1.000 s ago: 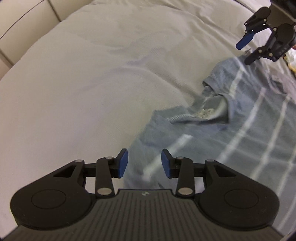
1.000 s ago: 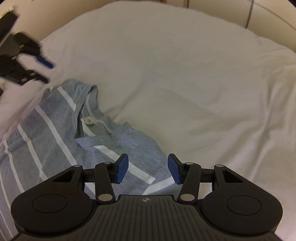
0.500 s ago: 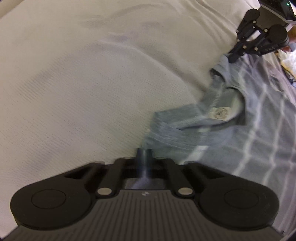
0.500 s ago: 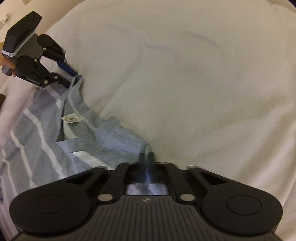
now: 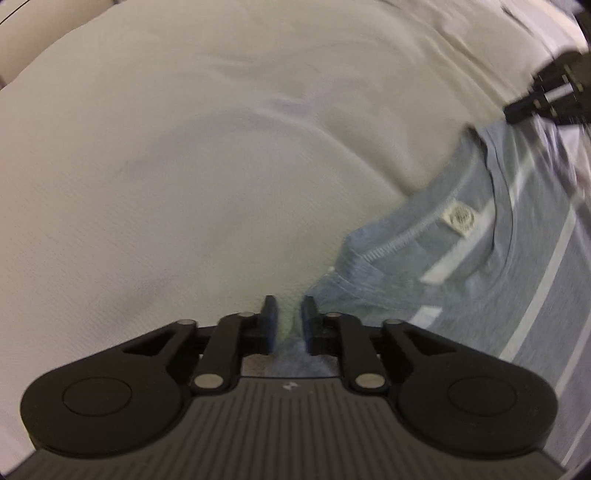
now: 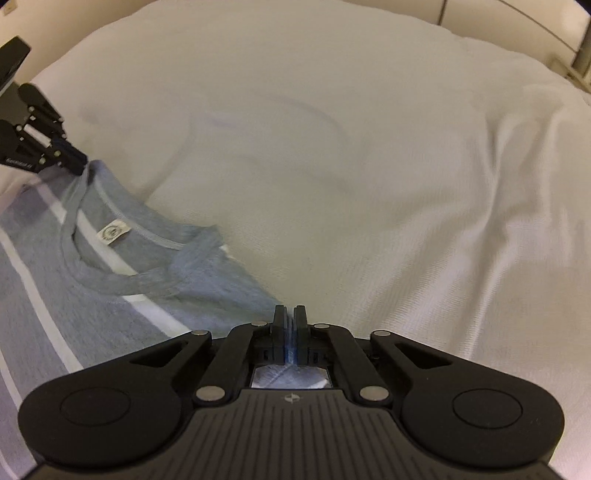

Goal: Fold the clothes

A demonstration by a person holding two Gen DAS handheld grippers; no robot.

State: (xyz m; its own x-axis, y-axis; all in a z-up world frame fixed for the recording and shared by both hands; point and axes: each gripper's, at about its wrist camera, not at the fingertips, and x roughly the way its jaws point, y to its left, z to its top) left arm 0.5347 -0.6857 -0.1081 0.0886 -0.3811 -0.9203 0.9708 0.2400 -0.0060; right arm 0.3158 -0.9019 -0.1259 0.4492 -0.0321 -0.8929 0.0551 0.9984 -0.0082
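A grey-blue T-shirt with white stripes lies on a white bed sheet, neck label up. It also shows in the right wrist view. My left gripper has its jaws a small way apart, with shirt fabric low between them at the left shoulder. My right gripper is shut on the shirt's right shoulder edge. In the left wrist view the right gripper shows at the far shoulder. In the right wrist view the left gripper shows at the other shoulder.
The white sheet covers the whole bed and is wrinkled at the right. A pale headboard or wall lies beyond the bed's far edge.
Both grippers came down on the shirt's shoulders and closed. The shirt's neckline has been pulled straighter and flatter. The left jaws have since parted slightly.
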